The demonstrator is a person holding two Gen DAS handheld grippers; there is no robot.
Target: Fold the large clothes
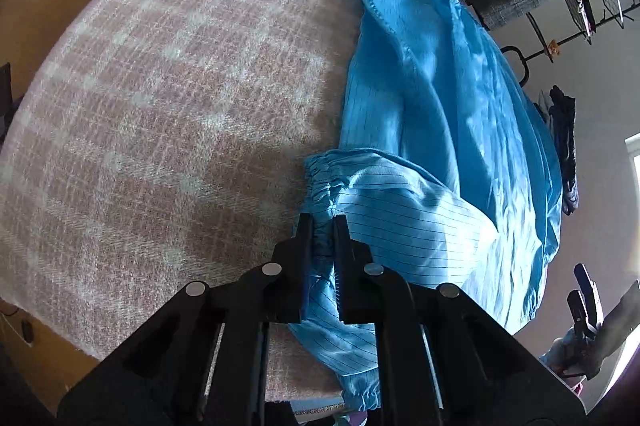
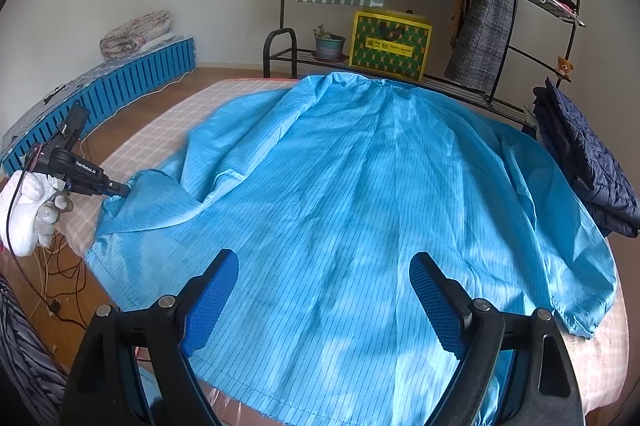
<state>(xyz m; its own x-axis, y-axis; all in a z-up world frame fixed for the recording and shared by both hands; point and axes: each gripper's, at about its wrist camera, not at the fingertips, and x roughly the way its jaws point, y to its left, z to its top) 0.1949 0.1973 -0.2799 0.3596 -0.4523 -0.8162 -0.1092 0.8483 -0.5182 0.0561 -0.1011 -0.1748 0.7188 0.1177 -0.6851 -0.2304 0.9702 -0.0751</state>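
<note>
One round table covered with a pink and white checked cloth [image 2: 168, 114] fills the middle of the room. On it lies one large, bright blue coat of thin pinstriped fabric [image 2: 360, 186], spread flat with its hem towards the right wrist camera and its collar at the far edge. It covers most of the table top, and one sleeve with an elastic cuff [image 1: 324, 182] is pulled out to the left side.

Behind the table stands one black metal clothes rack [image 2: 516, 38]. Several garments hang on it, among them one long grey checked coat [image 2: 484, 14]. On its lower shelf I count one yellow and green patterned box [image 2: 390, 44] and one small potted plant [image 2: 330, 44]. One folded dark navy quilted jacket [image 2: 588, 162] lies at the right edge of the table, just beside the blue coat. One low blue slatted platform [image 2: 120, 94] stands along the left wall.

There are two grippers. The left gripper [image 1: 323, 222], held by a hand in a white glove [image 2: 28, 210], is closed on the gathered cuff, and blue fabric shows between its two black fingers. The right gripper [image 2: 324, 290] hovers over the hem of the coat; its two fingers with blue textured pads [image 2: 434, 300] stand wide apart, with nothing held between them.
</note>
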